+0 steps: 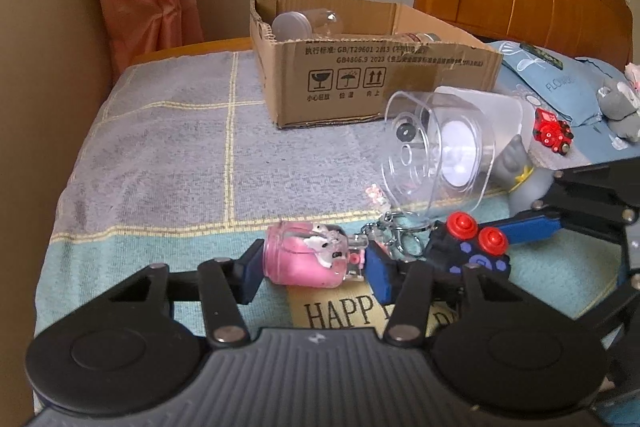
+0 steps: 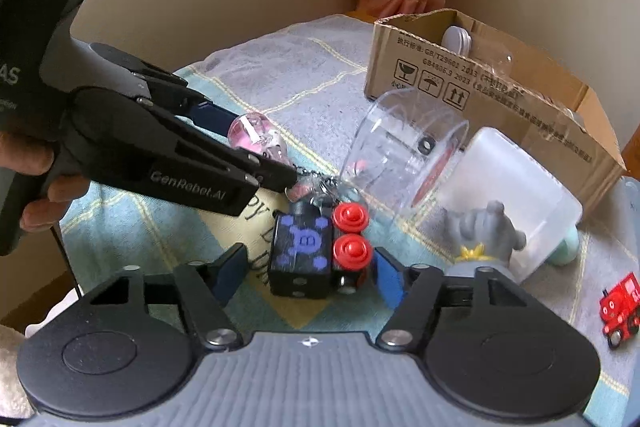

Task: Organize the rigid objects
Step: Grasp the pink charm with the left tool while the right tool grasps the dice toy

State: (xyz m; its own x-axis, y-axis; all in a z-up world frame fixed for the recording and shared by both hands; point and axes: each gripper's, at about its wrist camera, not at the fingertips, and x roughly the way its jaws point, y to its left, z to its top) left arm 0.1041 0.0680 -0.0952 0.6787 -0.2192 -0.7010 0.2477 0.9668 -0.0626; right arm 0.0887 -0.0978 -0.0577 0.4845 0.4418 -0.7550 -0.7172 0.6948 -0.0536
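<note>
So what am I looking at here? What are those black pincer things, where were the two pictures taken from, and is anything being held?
There is no robot here. A person holds a two-fingered tool in each hand, and each tool carries a camera that looks along its fingers. One picture comes from the left tool, the other from the right.

The left gripper is shut on a pink bottle-shaped keychain. The right gripper stands open around a black toy train with red knobs; its pads do not yet pinch it.

Both toys lie on a checked bed cover. Behind them are a cardboard box with a few items already inside, a clear plastic container on its side, a small red toy train and a grey figurine.
</note>
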